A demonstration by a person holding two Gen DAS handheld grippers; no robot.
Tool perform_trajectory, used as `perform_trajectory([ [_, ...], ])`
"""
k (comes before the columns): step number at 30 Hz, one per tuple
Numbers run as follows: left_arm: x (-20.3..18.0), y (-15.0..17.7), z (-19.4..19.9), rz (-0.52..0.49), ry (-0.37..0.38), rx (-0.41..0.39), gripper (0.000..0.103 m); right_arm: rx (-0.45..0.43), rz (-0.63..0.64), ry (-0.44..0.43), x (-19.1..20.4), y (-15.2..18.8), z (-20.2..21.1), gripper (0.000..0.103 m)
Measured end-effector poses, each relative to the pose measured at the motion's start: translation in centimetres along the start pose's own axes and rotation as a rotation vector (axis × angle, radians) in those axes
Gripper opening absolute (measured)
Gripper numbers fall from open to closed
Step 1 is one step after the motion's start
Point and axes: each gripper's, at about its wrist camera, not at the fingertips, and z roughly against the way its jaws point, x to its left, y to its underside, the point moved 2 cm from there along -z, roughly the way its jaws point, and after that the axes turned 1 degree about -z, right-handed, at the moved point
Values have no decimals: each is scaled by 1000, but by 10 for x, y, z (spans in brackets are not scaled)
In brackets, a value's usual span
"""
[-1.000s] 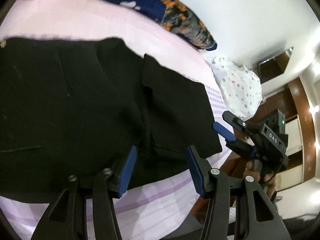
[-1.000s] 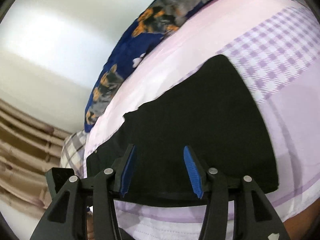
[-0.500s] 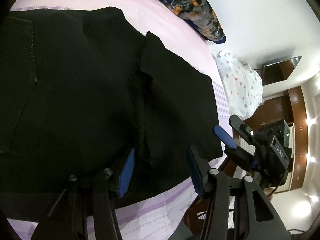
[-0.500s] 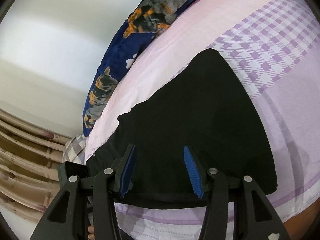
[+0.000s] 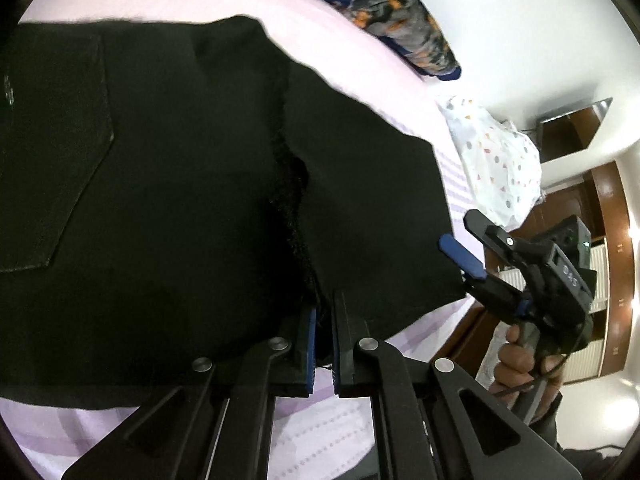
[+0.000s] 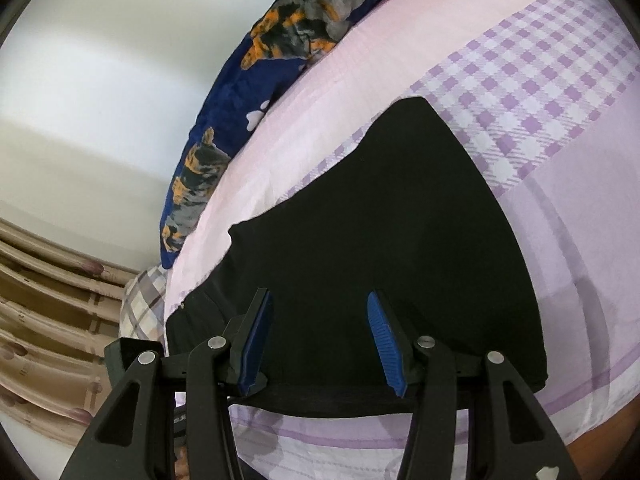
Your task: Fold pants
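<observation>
Black pants [image 5: 168,184] lie spread flat on a pink and purple checked bed sheet [image 5: 332,420]; a back pocket shows at the left. My left gripper [image 5: 323,344] is shut on the pants' near edge at the crotch seam. In the right wrist view the pants [image 6: 392,240] fill the middle, and my right gripper [image 6: 320,344] is open with its blue pads just over the near edge of one leg. The right gripper also shows at the right of the left wrist view [image 5: 476,248], beside the leg's corner.
A dark blue patterned pillow [image 6: 256,92] lies at the far side of the bed. A white spotted bundle [image 5: 492,160] sits beyond the bed's right end. Wooden furniture [image 5: 600,200] stands to the right. Beige curtains [image 6: 44,328] hang at the left.
My left gripper moved forward onto the pants and shut on the cloth at the crotch seam. My right gripper stayed open and edged closer to the leg's edge.
</observation>
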Motion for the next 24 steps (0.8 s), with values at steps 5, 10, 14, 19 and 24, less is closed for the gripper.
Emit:
perform_trajectory([
  [5,-2,-3,-3,-7,-36,13,11,8,1,26,-1,2,-3,48],
  [10,-4,-3,8,-38,-111,-30,20,21,23,59,0,5,-9,48],
  [14,-9,-2,36,-103,-169,-131,27,46,44,72,4,8,-16,48],
  [19,3,7,89,-136,-339,-326,40,96,97,88,18,17,-33,48],
  [24,46,19,140,-10,-370,-409,40,153,165,89,38,26,-57,48],
])
